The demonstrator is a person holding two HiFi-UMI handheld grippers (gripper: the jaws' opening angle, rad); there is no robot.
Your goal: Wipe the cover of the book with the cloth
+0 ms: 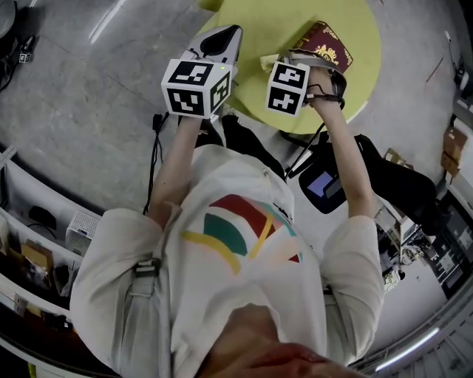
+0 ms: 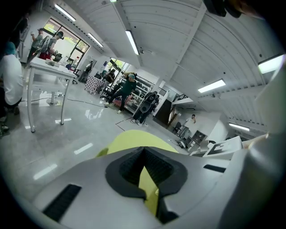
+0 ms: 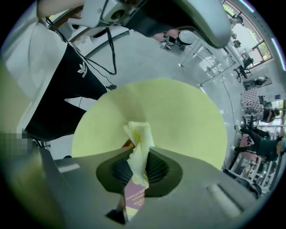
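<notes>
Left gripper (image 2: 144, 154): its jaws are resting together at the tips with nothing between them; a wedge of the table is showing through the gap behind the tips.
Left gripper's place: in the head view it is hovering over the near left edge of the table (image 1: 255, 22), pointing away from the person, well apart from the book.
Right gripper (image 3: 138, 166): its jaws are pinching the cloth (image 3: 139, 142) – the pale yellow fabric is bunching up between the ribbed pads and sticking out past the tips.
Book (image 1: 329, 46): it is lying on the right part of the round yellow-green table, its dark red cover with gold ornament facing up. In the right gripper view a strip of that cover with pale print is showing directly under the jaws, below the cloth.
Cloth and book: the cloth is hanging just above or against the cover – which of the two, the views are not showing.
Marker cubes: the left cube (image 1: 198, 87) and the right cube (image 1: 288, 87) are sitting close together, side by side, over the near edge of the table.
Person: both forearms are reaching forward to the grippers, the right forearm (image 1: 347, 151) stretching toward the book; a white shirt (image 1: 236, 244) with a coloured print is filling the lower part of the head view.
Floor (image 1: 89, 111): grey and glossy, it is surrounding the table.
</notes>
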